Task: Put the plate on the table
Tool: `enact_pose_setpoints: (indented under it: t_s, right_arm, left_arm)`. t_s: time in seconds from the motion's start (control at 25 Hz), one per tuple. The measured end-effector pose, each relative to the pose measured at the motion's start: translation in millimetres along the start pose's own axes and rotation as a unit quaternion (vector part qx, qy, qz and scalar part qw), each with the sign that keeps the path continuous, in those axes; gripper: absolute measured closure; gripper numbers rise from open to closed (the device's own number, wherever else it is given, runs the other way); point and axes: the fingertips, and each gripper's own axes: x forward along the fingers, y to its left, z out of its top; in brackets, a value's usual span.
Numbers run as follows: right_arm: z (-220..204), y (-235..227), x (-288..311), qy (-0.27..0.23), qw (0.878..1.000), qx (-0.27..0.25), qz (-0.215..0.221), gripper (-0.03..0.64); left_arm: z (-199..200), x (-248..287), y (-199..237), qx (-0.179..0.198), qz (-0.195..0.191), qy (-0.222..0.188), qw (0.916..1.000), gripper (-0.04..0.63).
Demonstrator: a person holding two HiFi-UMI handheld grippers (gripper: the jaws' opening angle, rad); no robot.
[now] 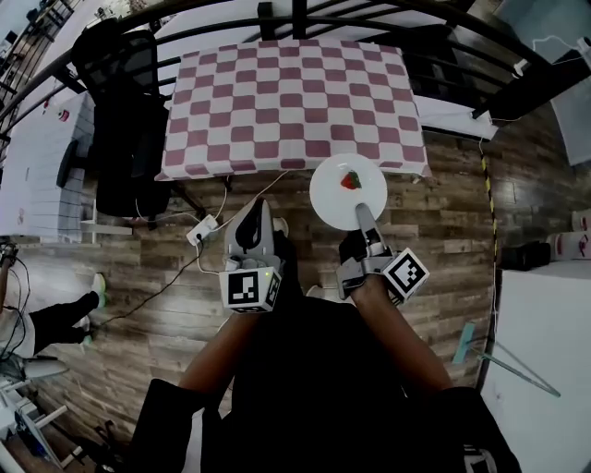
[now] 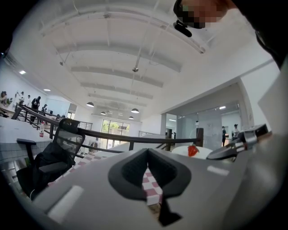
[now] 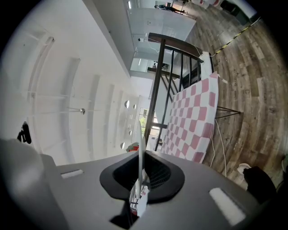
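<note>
A white plate (image 1: 334,197) with a red strawberry (image 1: 351,180) on it hangs over the wooden floor, just off the near edge of the table (image 1: 286,102). The table wears a pink-and-white chequered cloth. My right gripper (image 1: 366,214) is shut on the plate's near rim. In the right gripper view the plate (image 3: 141,148) runs edge-on between the jaws, with the table (image 3: 191,117) to the right. My left gripper (image 1: 256,214) is shut and holds nothing, left of the plate. From the left gripper view the plate (image 2: 202,152) and strawberry (image 2: 193,150) show at right.
A black office chair (image 1: 129,139) stands at the table's left. A dark railing (image 1: 369,18) curves behind the table. A power strip (image 1: 205,229) with cables lies on the floor near the table's front left corner. Someone's leg (image 1: 55,319) is at far left, a white counter (image 1: 545,314) at right.
</note>
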Motion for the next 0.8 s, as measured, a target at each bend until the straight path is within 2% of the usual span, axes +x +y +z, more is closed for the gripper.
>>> enact_pose_setpoints:
  t_s: [0.24,0.4,0.52,0.6,0.68,0.8]
  right_arm:
    - [-2,20,71,0.021,1.000,-0.011,0.004,0.601]
    - [0,33,118,0.024,0.999,-0.026,0.003,0.601]
    - [2,38,145,0.031,0.999,-0.036,-0.002,0.601]
    - [0,41,165,0.037,0.998,-0.047,0.002,0.601]
    - [-8,40,183,0.037,0.999,-0.033,0.009,0.601]
    - [-14,34,204,0.036,0.999,-0.006,0.001,0.601]
  left_arm:
    - [7,54,40,-0.012,0.007,0.001,0.9999,0.588]
    - [29,86,60,0.005,-0.012,-0.009,0.9999,0.588]
    - [33,107,70,0.003,-0.015,-0.012,0.9998,0.588]
    - [36,125,76,-0.002,-0.021,-0.013,0.9997,0.588]
    - [38,142,85,-0.009,-0.029,-0.012,0.9995,0.588]
    - [41,166,96,-0.045,-0.038,-0.007,0.9982,0.588]
